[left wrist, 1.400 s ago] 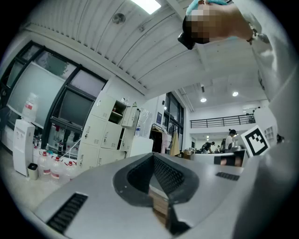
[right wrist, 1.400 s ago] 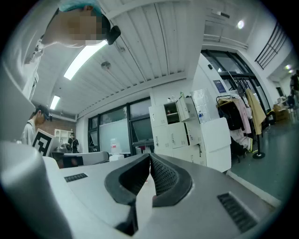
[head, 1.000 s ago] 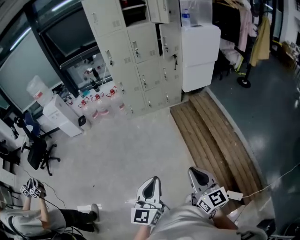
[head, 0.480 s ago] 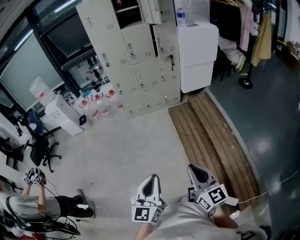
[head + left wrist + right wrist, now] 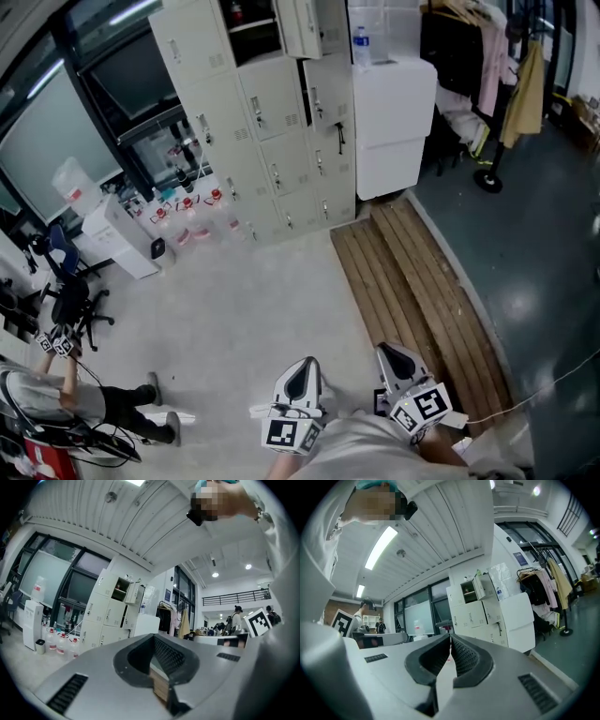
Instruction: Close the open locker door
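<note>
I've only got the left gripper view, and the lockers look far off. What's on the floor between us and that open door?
Observer: Bare concrete floor runs straight to the lockers. A wooden slatted platform lies to the right, in front of the white cabinet.
Operator: Is the right gripper free?
Observer: Yes, the right gripper has its jaws together with nothing between them.
Operator: Anyone nearby?
Observer: A person is down on the floor far to the left, off that route.

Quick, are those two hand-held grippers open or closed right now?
Left hand-held gripper: closed, holding nothing.
Right hand-held gripper: closed, holding nothing.
</note>
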`<state>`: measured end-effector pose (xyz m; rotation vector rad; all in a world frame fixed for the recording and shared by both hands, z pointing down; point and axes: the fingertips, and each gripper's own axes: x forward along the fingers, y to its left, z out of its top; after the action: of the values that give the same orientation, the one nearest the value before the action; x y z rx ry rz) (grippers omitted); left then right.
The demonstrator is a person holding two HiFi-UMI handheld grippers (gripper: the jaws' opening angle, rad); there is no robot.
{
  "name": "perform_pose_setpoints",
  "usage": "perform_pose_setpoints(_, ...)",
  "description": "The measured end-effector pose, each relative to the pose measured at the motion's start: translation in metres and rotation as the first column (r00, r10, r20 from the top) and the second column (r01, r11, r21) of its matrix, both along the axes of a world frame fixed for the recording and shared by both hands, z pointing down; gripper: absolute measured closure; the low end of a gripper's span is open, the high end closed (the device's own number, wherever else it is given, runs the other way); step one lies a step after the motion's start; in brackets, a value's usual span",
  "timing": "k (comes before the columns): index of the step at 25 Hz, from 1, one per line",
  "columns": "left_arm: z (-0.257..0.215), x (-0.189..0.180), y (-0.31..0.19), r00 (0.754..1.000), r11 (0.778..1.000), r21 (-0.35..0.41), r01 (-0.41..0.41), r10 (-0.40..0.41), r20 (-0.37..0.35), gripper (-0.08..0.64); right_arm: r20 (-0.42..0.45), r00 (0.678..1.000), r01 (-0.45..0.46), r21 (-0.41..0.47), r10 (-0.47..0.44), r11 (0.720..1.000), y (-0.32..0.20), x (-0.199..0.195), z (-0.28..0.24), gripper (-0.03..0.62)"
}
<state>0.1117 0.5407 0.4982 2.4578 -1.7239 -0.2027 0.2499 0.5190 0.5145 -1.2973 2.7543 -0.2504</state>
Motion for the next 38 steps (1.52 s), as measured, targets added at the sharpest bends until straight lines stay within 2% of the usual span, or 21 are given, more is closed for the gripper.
perform_pose_setpoints(5,0.006,-0.016,-0.046,1.000,1.000,-0.004,-0.020,0.020,-0.010,0.552,-0.001,1.000,-0.028,-0.040,0.028,0.999,-0.041,-0.015,0.010,0.561)
perform_pose_setpoints(9,0.000,-0.034,-0.099,0.999,0.999,0.015,-0.046,0.047,-0.018,0.552,-0.011,0.999,-0.038,-0.036,0.038,0.999,-0.090,-0.034,0.005,0.561)
perform_pose_setpoints(17,-0.004,-0.090,-0.184,0.996,0.996,0.027,-0.084,0.084,0.002,0.552,-0.008,0.997,-0.077,-0.051,0.076,0.996,-0.178,-0.082,0.005,0.561)
perform_pose_setpoints(23,-0.003,-0.133,-0.230,0.996,0.995,0.047,-0.089,0.087,0.023,0.552,-0.008,0.997,-0.074,-0.055,0.073,0.996,-0.212,-0.124,0.008,0.561)
perform_pose_setpoints(28,0.004,-0.140,-0.250,0.996,0.996,0.016,-0.089,0.090,-0.022,0.552,-0.035,0.996,-0.081,-0.076,0.079,0.994,-0.234,-0.133,0.013,0.561)
perform_pose_setpoints(33,0.013,-0.138,-0.276,0.995,0.995,-0.016,-0.098,0.098,-0.023,0.552,-0.032,0.997,-0.075,-0.099,0.073,0.992,-0.269,-0.138,0.020,0.561)
perform_pose_setpoints(38,0.015,-0.149,-0.315,0.999,0.998,-0.037,-0.046,0.045,-0.014,0.552,-0.005,1.000,-0.031,-0.124,0.031,0.992,-0.319,-0.150,0.030,0.561)
